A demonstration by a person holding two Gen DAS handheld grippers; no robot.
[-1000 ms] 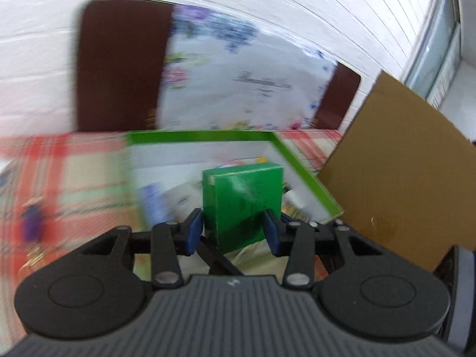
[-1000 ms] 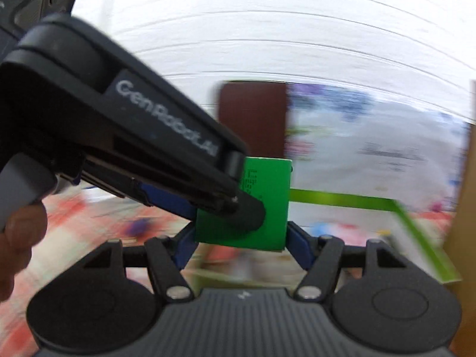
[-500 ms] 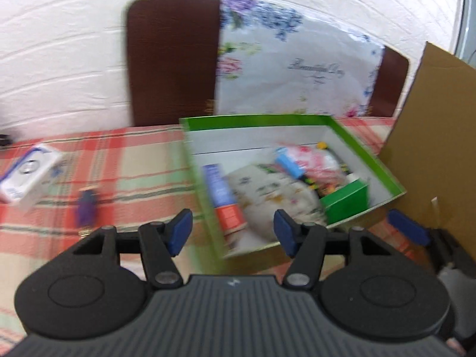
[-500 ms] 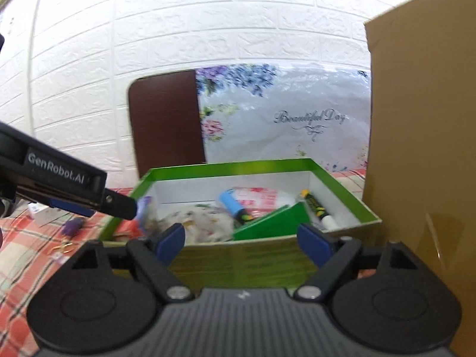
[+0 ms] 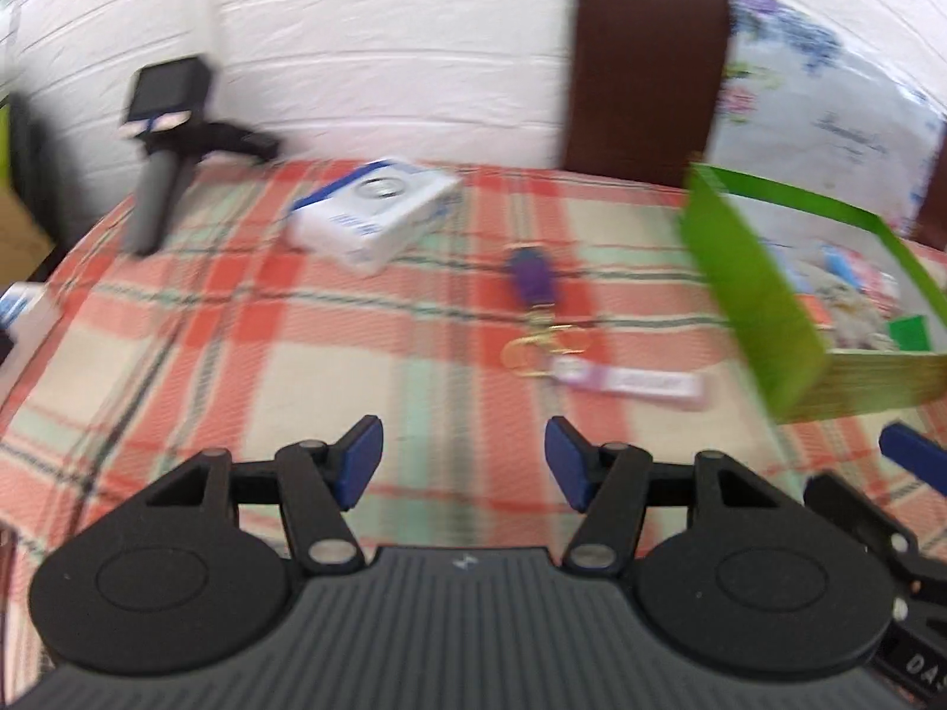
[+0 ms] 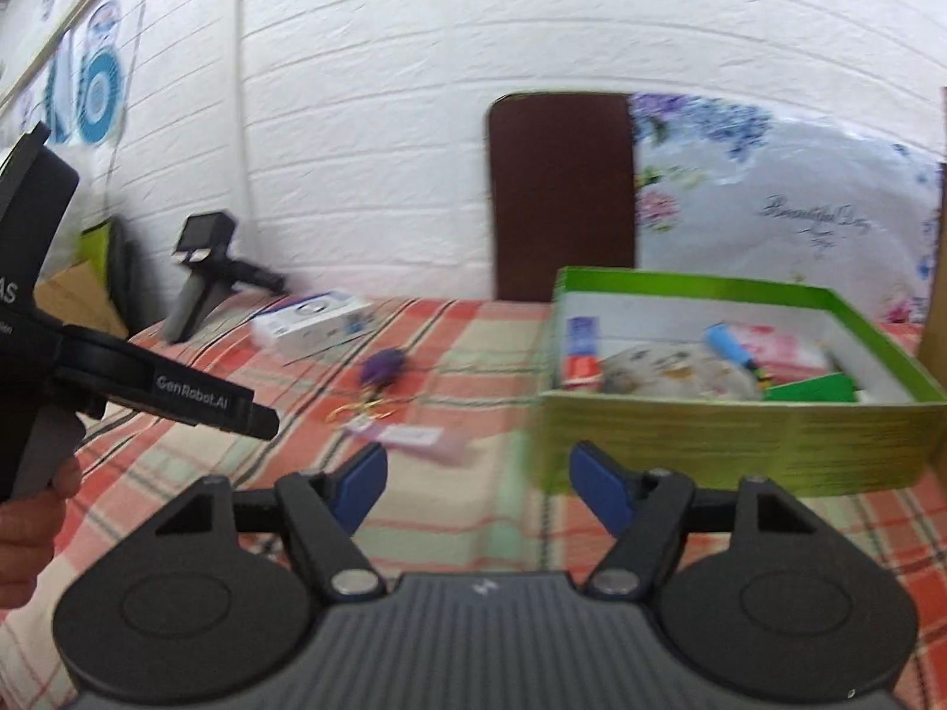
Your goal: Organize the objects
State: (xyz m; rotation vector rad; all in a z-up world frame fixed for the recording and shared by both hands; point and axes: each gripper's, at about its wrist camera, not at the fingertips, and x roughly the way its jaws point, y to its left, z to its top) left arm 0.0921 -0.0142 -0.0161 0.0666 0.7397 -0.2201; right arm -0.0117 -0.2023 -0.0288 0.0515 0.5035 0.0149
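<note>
The open box (image 6: 734,432) sat on the tabletop (image 6: 473,343) at the right, several items inside it; left of it lay the keychain (image 6: 385,367), its strap (image 6: 414,435) nearer the camera; farther left and back lay a carton (image 6: 311,319); a chair (image 6: 562,195) stood behind.

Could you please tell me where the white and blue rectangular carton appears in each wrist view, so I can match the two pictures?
Left wrist view: the white and blue rectangular carton lies upper left of centre on the red plaid tablecloth.
Right wrist view: it sits left of centre, at the table's far edge.
Shared landmark: the purple keychain lies to its right in both.
</note>
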